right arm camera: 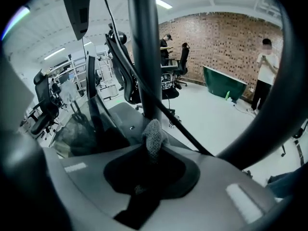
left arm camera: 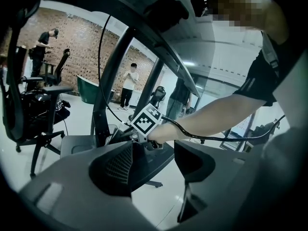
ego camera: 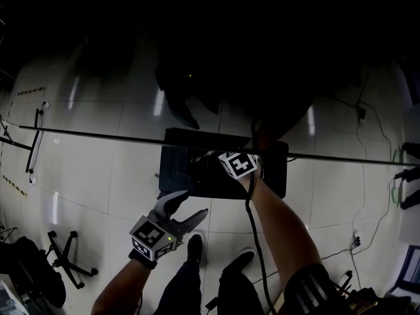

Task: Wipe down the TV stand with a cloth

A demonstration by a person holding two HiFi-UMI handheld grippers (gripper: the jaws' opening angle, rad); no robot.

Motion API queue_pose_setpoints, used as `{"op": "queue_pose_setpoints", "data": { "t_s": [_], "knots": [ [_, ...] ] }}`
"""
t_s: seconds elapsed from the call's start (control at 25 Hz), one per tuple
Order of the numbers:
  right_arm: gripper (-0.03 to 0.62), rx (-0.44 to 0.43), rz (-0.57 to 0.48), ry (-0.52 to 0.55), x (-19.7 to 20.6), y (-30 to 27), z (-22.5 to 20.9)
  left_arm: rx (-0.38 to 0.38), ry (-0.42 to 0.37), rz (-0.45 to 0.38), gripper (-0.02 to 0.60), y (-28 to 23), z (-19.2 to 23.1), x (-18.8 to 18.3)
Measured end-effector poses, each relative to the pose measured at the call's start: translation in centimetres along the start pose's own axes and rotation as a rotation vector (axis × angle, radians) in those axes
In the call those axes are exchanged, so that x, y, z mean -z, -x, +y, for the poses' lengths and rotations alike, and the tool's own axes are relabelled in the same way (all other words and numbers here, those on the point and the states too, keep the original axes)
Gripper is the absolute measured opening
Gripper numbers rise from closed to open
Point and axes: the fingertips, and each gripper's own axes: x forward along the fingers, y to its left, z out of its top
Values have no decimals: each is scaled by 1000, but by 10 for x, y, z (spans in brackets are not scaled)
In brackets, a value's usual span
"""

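The TV stand's dark flat base (ego camera: 272,176) lies on the pale floor at mid view. My right gripper (ego camera: 213,164), marker cube up, reaches down onto it. In the right gripper view it (right arm camera: 153,146) is shut on a small grey cloth (right arm camera: 153,136), close to the base plate (right arm camera: 120,113) and right before the stand's upright pole (right arm camera: 143,57). My left gripper (ego camera: 190,207) hovers nearer to me, below and left of the base, open with nothing between its fingers. The left gripper view shows these open jaws (left arm camera: 154,165) facing the right hand's marker cube (left arm camera: 146,120) and the base (left arm camera: 156,158).
A thin dark edge (ego camera: 118,135) runs across the head view above the base. An office chair's foot (ego camera: 65,258) stands at lower left, and cables (ego camera: 367,231) trail over the floor at right. The person's shoes (ego camera: 195,247) are just below the base. People stand far back by a brick wall (right arm camera: 226,37).
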Motion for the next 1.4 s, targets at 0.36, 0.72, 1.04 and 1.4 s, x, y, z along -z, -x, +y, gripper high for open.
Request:
{"op": "queue_pose_setpoints", "data": {
  "t_s": [0.36, 0.72, 1.04, 1.4],
  "knots": [
    [58, 113, 32, -64, 54, 59, -72, 18, 16, 11, 268, -17, -13, 10],
    [58, 214, 88, -136, 108, 96, -134, 27, 16, 8, 302, -24, -27, 14],
    [58, 226, 88, -137, 129, 109, -110, 17, 26, 18, 302, -12, -29, 25],
    [57, 205, 102, -157, 174, 136, -54, 19, 37, 29, 302, 9, -32, 41]
  ]
}}
